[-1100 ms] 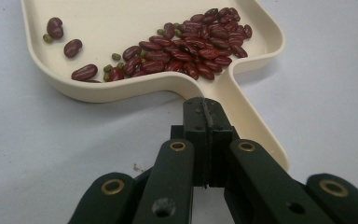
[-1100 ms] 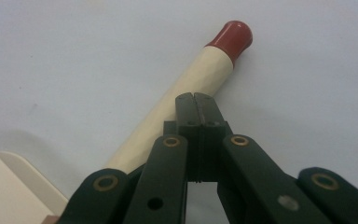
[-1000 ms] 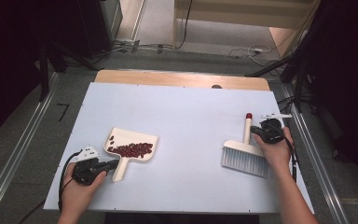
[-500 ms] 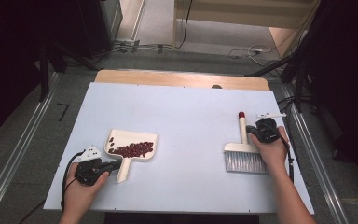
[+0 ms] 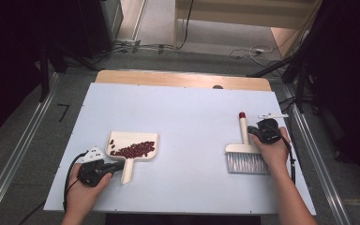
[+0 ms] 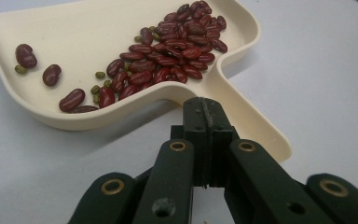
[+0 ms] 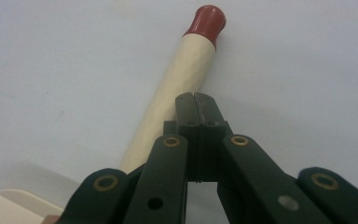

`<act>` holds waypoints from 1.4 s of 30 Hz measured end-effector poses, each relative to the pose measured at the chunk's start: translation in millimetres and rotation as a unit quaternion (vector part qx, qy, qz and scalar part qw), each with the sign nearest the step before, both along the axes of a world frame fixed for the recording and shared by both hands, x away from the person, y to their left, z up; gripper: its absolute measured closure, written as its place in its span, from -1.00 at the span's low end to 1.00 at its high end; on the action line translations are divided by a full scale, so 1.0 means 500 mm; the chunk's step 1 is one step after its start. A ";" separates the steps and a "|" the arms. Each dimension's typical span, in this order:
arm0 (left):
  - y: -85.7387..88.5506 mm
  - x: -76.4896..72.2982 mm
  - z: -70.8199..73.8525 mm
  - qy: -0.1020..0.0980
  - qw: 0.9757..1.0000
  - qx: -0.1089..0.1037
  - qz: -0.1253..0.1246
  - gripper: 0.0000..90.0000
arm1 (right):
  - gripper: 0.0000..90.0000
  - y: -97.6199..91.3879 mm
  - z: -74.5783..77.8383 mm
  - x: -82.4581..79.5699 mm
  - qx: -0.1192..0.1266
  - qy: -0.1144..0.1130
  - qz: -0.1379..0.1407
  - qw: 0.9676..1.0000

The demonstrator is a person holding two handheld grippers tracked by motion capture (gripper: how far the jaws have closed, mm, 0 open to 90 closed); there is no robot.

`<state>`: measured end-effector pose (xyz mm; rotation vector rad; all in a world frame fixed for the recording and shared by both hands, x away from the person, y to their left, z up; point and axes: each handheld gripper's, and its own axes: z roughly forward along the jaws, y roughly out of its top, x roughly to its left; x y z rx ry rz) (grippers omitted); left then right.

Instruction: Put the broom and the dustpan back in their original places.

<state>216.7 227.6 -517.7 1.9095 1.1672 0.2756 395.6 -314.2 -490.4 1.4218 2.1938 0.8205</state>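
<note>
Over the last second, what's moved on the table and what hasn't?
The hand brush slid a little toward the left of the high view and straightened, its red-tipped handle now pointing almost directly away from the person, with the right gripper following it. Both grippers' jaws are shut with nothing between them. The dustpan with its kidney beans and the left gripper by its handle stayed put.

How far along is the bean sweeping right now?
Done: the beans lie in the dustpan. In hand: nothing; the left gripper is shut by the pan's handle, and the right gripper is shut over the brush, which lies on the table. Left: emptying the pan, probably.
</note>
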 end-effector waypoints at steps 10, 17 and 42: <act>0.023 -0.012 0.015 -0.036 0.999 -0.016 0.021 0.76 | 0.82 -0.004 0.027 -0.026 0.037 -0.034 0.013 0.999; 0.019 -0.019 0.027 -0.069 0.997 -0.022 0.014 0.36 | 0.26 -0.014 0.052 -0.064 0.082 -0.074 0.029 0.993; 0.031 -0.029 0.040 -0.109 0.992 -0.058 0.014 -0.74 | -0.59 -0.031 0.048 -0.208 0.146 -0.126 0.086 0.977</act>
